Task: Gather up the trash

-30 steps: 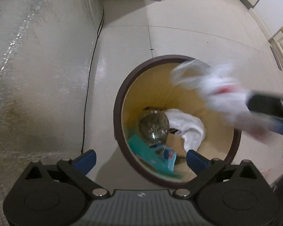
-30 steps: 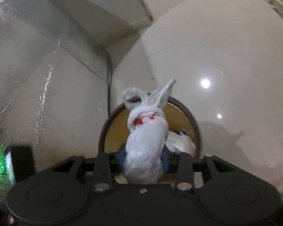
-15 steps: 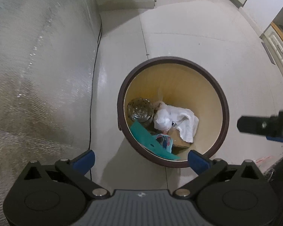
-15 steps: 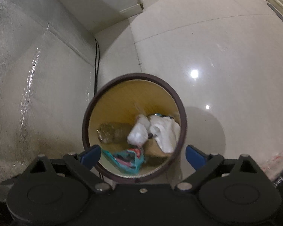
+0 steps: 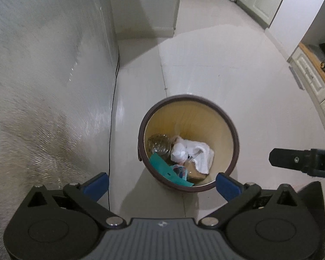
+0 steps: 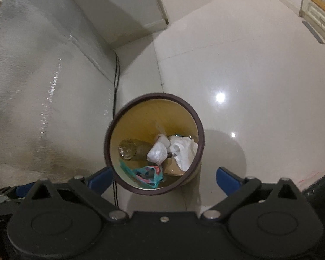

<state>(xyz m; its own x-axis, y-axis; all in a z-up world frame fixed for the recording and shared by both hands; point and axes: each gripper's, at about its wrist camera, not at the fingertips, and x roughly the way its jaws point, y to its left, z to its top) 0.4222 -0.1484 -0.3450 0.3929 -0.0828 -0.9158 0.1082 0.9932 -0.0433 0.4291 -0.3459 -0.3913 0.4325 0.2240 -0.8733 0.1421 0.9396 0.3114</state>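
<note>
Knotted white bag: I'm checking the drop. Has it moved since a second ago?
Yes. It left the right claw and now lies inside the bin, on the trash.

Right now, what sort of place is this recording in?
Probably a home kitchen or a hallway beside one: pale tiled floor, cream cabinets with a wooden counter, and a round trash bin standing by the wall.

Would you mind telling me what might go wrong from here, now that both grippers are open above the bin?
The black cable runs along the floor close beside the bin; a low sweep by the left gripper might snag it. The right gripper hangs near the rim, so a careless pass may tip the bin.
</note>
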